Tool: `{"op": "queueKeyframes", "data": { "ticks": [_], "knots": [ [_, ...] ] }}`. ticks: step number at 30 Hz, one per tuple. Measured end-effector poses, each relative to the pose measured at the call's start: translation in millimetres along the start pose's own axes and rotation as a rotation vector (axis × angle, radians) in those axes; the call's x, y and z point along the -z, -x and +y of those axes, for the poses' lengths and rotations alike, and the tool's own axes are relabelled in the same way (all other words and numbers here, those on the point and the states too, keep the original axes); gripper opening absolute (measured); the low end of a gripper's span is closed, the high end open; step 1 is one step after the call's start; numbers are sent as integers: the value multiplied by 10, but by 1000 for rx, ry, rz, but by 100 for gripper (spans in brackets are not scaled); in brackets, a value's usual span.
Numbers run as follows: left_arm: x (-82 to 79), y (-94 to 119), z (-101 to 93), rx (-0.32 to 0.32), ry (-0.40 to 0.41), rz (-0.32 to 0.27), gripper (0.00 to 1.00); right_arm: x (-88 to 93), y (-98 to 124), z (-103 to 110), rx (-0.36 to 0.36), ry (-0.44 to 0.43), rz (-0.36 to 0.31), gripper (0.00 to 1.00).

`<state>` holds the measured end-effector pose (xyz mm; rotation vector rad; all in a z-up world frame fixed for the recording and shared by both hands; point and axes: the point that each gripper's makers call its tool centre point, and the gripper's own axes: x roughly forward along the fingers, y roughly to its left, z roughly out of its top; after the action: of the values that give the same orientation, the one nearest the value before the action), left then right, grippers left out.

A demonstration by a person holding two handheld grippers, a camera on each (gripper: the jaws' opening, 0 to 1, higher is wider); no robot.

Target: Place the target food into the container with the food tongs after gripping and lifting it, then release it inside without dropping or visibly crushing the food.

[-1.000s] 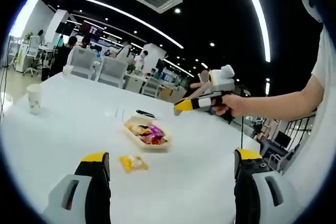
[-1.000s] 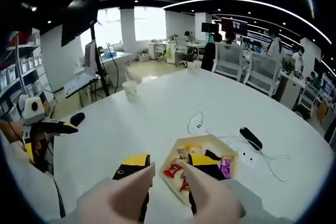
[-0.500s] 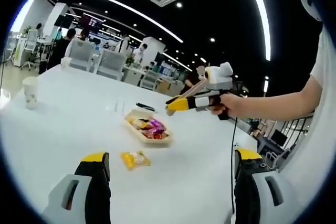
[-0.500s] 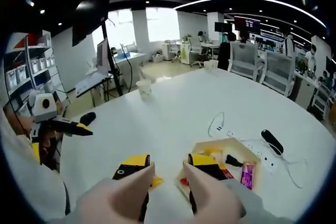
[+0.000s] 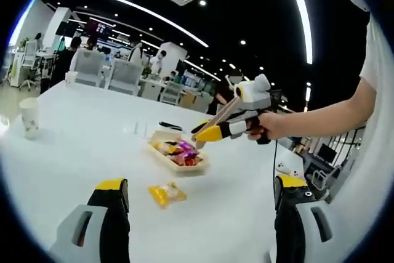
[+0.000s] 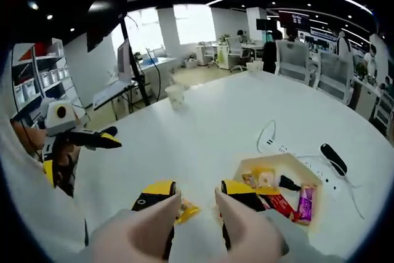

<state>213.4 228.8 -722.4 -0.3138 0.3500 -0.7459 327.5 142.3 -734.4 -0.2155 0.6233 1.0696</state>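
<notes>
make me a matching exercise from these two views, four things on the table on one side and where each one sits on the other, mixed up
Things:
1. yellow snack packet
2. paper cup
3. purple-wrapped snack
4. black remote

Places:
A. inside the food tray
B. alone on the white table, far from the tray
C. on the table beside the white cable
D. on the bare table just outside the tray

Pairs: 1-D, 2-B, 3-A, 4-C
</notes>
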Motion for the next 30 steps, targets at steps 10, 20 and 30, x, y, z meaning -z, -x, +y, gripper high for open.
{"op": "queueKeyframes", "data": {
  "ticks": [10, 20, 30],
  "knots": [
    [188, -29, 116, -47, -30, 75, 99, 126, -192, 199, -105, 71, 0, 30],
    [203, -68, 139, -47, -41, 104, 99, 267, -408, 268, -151, 201, 74, 30],
    [111, -114, 196, -40, 14, 79, 99, 367, -611, 387, -207, 300, 146, 30]
  ]
}}
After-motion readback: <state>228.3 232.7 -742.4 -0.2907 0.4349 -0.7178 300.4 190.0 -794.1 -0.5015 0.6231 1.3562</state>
